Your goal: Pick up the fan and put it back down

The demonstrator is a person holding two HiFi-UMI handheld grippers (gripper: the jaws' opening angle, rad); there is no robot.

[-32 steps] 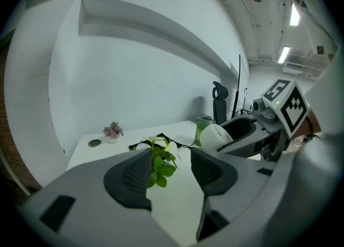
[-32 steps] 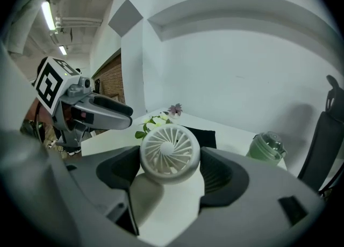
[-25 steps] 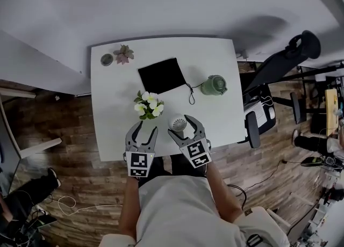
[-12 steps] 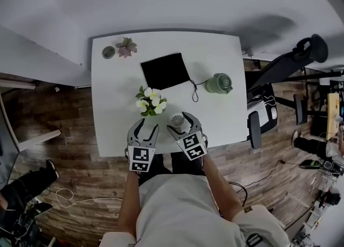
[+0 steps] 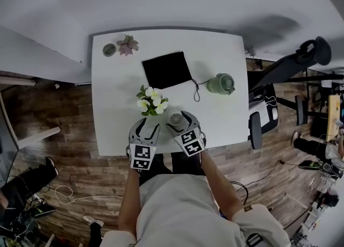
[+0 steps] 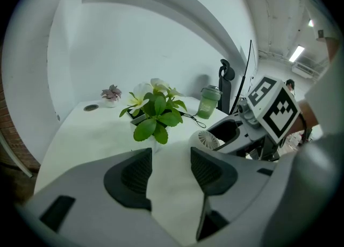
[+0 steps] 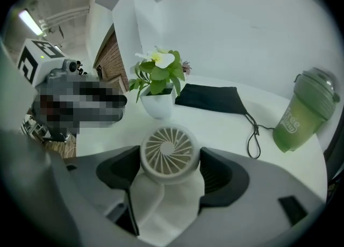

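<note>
The small white fan (image 5: 176, 118) with a round grille sits between the jaws of my right gripper (image 5: 178, 121), which is shut on its head near the white table's (image 5: 113, 90) front edge. In the right gripper view both pads press on the fan (image 7: 170, 152) from either side, its body hanging down between them. My left gripper (image 5: 148, 125) stands open just to the left, with nothing between its fingers (image 6: 137, 173). From the left gripper view the fan (image 6: 207, 140) shows in the right gripper's jaws.
A potted plant with white flowers (image 5: 151, 102) stands just beyond both grippers. Further back lie a black pouch (image 5: 166, 70), a green cup (image 5: 221, 84), a small succulent (image 5: 127, 44) and a round dish (image 5: 109, 50). An office chair (image 5: 258, 125) stands at the table's right.
Both grippers have sunk toward the table's front edge, the right one carrying the fan down with it. The jaws have kept their spread.
</note>
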